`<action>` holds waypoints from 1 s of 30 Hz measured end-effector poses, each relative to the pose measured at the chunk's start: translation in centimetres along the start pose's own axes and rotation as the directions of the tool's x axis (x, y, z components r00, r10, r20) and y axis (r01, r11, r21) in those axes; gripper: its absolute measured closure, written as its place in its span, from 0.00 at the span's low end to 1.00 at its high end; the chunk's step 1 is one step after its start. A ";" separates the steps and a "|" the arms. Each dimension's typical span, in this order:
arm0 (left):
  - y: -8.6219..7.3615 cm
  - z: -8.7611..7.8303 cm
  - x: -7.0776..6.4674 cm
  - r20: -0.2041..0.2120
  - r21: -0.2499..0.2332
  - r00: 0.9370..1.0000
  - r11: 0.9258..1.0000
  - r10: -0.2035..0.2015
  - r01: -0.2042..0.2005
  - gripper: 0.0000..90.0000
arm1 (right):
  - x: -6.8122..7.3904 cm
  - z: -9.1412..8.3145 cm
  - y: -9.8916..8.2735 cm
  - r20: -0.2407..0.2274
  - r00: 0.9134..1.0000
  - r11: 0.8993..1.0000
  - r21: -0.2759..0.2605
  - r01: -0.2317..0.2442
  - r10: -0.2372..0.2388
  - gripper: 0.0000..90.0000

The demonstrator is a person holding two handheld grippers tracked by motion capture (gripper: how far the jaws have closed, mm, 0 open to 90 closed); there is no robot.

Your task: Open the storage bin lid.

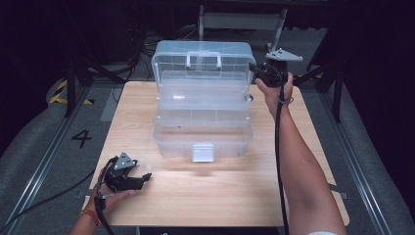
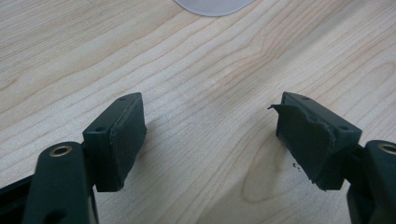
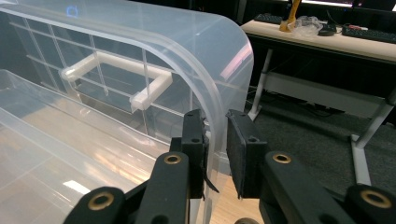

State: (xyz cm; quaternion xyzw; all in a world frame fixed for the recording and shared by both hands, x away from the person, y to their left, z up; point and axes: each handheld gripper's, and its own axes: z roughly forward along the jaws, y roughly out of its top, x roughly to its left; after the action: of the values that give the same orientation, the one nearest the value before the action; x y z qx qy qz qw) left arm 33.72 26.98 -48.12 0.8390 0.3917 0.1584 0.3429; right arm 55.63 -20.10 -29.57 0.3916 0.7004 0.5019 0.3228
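Two grippers: apart
Right gripper [image 3: 215,140]: pinching raised lid [image 3: 205,60] edge of clear toolbox [image 1: 203,142]
Left gripper [image 2: 210,135]: spread, empty, low over wooden table [image 2: 187,70]

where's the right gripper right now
In the high view the right gripper is at the far right of the table, clamped on the right edge of the clear box's raised lid.

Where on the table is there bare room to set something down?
The wide strip of table between the clear box and the near edge is free, right of the left gripper. Narrow margins flank the box. The back is crowded: raised lid, right gripper.
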 end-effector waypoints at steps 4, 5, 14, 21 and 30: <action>0.0 0.0 0.0 0.000 0.000 1.000 1.000 0.000 0.000 0.27 | -0.2 0.3 0.0 -0.006 1.000 1.000 -0.004 -0.011 0.011 0.87; 0.0 0.0 0.0 0.000 0.000 1.000 1.000 -0.001 0.001 0.27 | -0.3 0.3 0.1 -0.005 1.000 1.000 -0.002 -0.006 0.006 0.87; 0.0 0.0 0.0 0.003 0.000 1.000 1.000 -0.003 0.003 0.27 | -0.9 0.8 0.1 -0.030 0.999 1.000 -0.002 -0.021 0.021 0.88; 0.0 0.0 0.0 0.002 0.000 1.000 1.000 0.003 -0.003 0.27 | -1.2 1.6 0.4 -0.033 0.998 0.999 0.006 -0.048 0.048 0.88; 0.0 0.0 0.0 0.005 0.001 1.000 1.000 0.000 0.000 0.27 | -1.4 2.6 0.4 -0.013 0.998 0.998 0.005 -0.060 0.060 0.89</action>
State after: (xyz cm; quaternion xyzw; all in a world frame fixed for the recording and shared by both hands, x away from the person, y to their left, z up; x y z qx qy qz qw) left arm 33.76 26.99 -48.13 0.8396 0.3908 0.1562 0.3433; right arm 58.56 -20.09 -29.83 0.4096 0.6916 0.5125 0.3022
